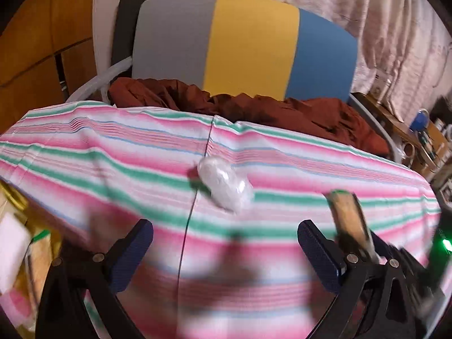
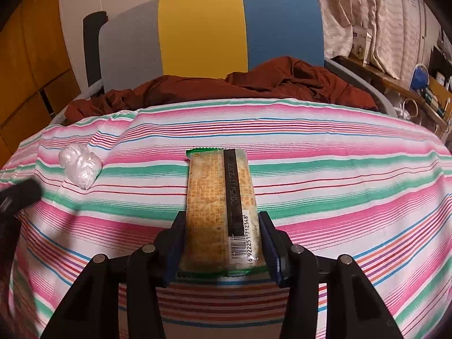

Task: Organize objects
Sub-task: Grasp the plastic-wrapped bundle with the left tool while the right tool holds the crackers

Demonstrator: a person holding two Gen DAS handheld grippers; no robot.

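A long snack packet (image 2: 221,206) in clear wrap with green ends, barcode side up, lies lengthwise on the striped tablecloth (image 2: 339,175). My right gripper (image 2: 222,221) is shut on its near half, one pad pressed on each long side. Left of it rests a crumpled ball of clear plastic (image 2: 80,166). The left wrist view is blurred by motion. There my left gripper (image 1: 226,240) is open with nothing between its fingers, low over the cloth, and the plastic ball (image 1: 226,183) lies just ahead of it. The packet (image 1: 350,220) shows at its right. One left finger (image 2: 22,193) shows dark at the right view's left edge.
Behind the table stands a chair with a grey, yellow and blue backrest (image 2: 203,28), a rust-brown garment (image 2: 254,84) heaped on its seat. A cluttered shelf (image 2: 423,90) runs along the right under curtains. Wooden cabinets (image 2: 28,70) stand at the left. Pale items (image 1: 14,243) sit beyond the table's left edge.
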